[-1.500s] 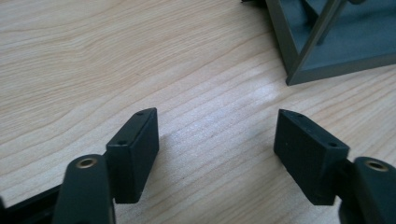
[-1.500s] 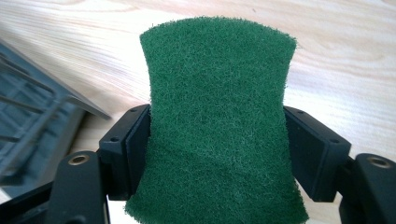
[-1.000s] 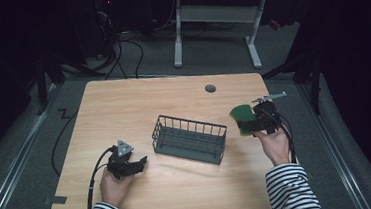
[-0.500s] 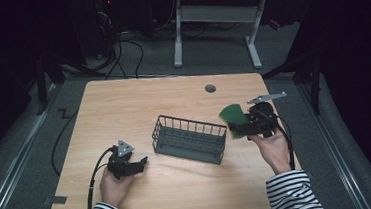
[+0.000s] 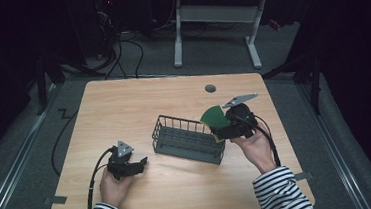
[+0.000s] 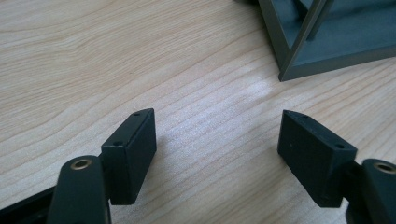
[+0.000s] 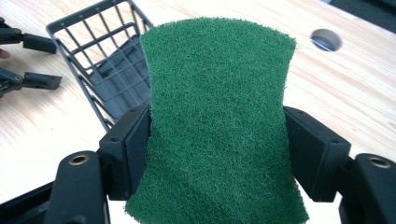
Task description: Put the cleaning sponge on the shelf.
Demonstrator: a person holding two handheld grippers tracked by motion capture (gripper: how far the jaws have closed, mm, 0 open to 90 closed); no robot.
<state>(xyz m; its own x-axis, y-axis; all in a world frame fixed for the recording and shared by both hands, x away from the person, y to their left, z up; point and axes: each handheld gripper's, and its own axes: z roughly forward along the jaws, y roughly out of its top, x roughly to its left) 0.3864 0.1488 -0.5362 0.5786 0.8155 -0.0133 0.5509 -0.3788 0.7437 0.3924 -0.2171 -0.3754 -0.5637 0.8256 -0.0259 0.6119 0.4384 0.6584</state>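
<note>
Sponge (image 7: 219, 126), green on its scouring face, sits clamped between the jaws of our right tool (image 5: 231, 122), pinched in at the sides where the jaws press it. We hold it raised above the right end of the dark wire basket (image 5: 189, 139), which stands near the middle of the wooden surface (image 5: 138, 103). A yellow edge peeks out below the green in the high view. Our left tool (image 5: 128, 165) rests low on the surface just left of the basket, its jaws spread wide apart with bare wood between them.
</note>
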